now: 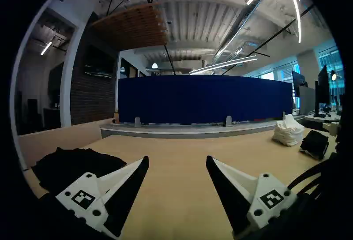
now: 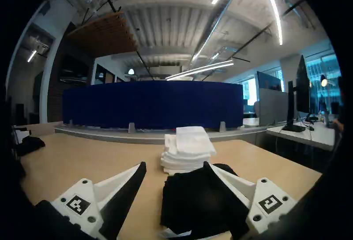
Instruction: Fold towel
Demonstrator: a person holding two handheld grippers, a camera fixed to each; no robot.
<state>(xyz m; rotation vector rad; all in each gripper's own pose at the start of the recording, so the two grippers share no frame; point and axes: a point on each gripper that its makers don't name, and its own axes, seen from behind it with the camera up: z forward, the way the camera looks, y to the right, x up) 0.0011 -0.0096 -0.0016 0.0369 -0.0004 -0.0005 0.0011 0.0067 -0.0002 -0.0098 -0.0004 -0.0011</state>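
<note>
- Nothing held in the left gripper (image 1: 176, 160): fingers spread wide above the pale wooden table (image 1: 176, 191), only bare wood between them.
- Same for the right gripper (image 2: 175, 165): wide apart, not closed on anything. Low between its fingers, a folded black towel (image 2: 198, 200), close against the right-hand finger; impossible to tell whether touching it.
- Just behind that towel, farther off: a stack of folded white towels (image 2: 187, 147), in front of the long dark blue divider panel (image 2: 154, 105).
- Judging from this, probably one towel finished and laid beside the stack. Next piece most likely the crumpled black towel (image 1: 73, 165), at the near left of the table, just beside the left finger in the left gripper view and well apart from the stack.
- To do this step well: first bring the left gripper down to the crumpled heap and search for one clear corner or hem, not a bunch of layers.
- Close on a single layer only, then take a second corner of the same edge with the right gripper.
- Lift, pull gently apart to flatten, and lay down on the free wood in the middle, away from the finished towels.
- Fold edge onto edge, checking the corners before letting go.
- Possible trouble: dark cloth against dark finger pads, so a poor grasp hard to notice. Better to go slowly.
</note>
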